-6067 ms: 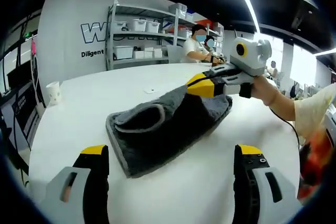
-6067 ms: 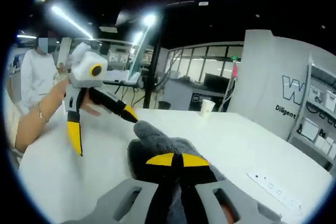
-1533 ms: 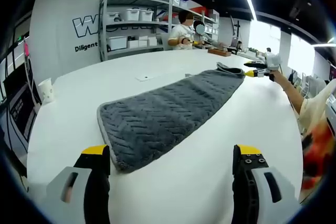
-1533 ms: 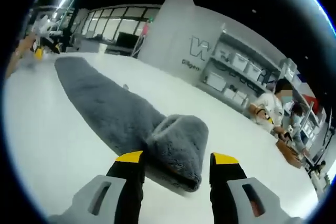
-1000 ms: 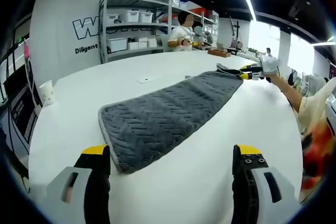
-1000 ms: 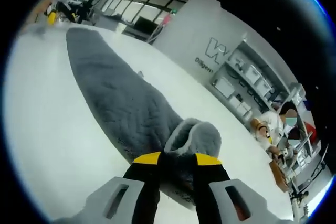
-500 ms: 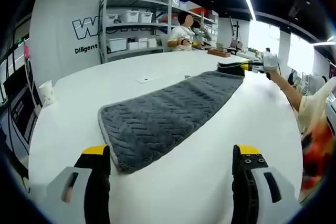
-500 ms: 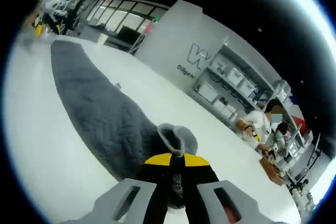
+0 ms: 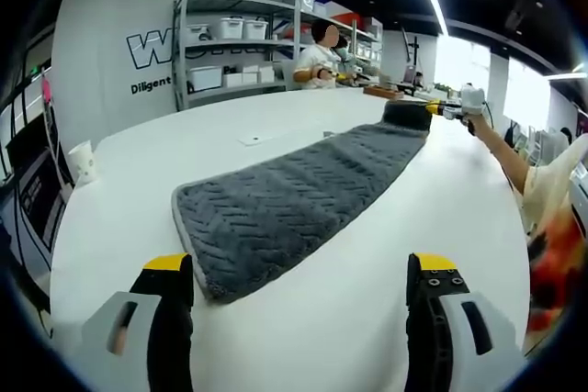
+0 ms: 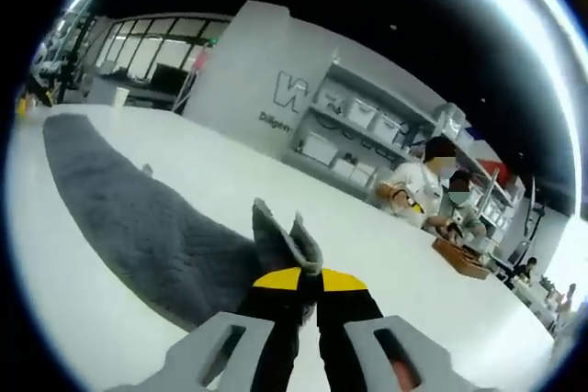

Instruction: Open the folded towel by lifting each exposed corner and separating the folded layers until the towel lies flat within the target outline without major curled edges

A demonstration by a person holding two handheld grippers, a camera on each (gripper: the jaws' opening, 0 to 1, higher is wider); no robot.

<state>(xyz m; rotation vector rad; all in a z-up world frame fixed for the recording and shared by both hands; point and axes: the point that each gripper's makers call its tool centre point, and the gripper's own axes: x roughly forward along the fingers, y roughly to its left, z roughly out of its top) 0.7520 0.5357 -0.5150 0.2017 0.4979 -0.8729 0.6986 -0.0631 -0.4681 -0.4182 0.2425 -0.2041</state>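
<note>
Grey towel (image 9: 294, 195) is lying stretched along the white table (image 9: 349, 319) as the right gripper (image 10: 307, 284), jaws pinched on its far end, is lifting; the left gripper (image 9: 299, 291) is hovering wide open, holding nothing. Releasing carelessly risks a curled edge.

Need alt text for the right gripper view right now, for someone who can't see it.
The right gripper is shut on the far end of the grey towel, lifting it off the white table. The rest of the towel lies stretched out flat towards the left.
</note>
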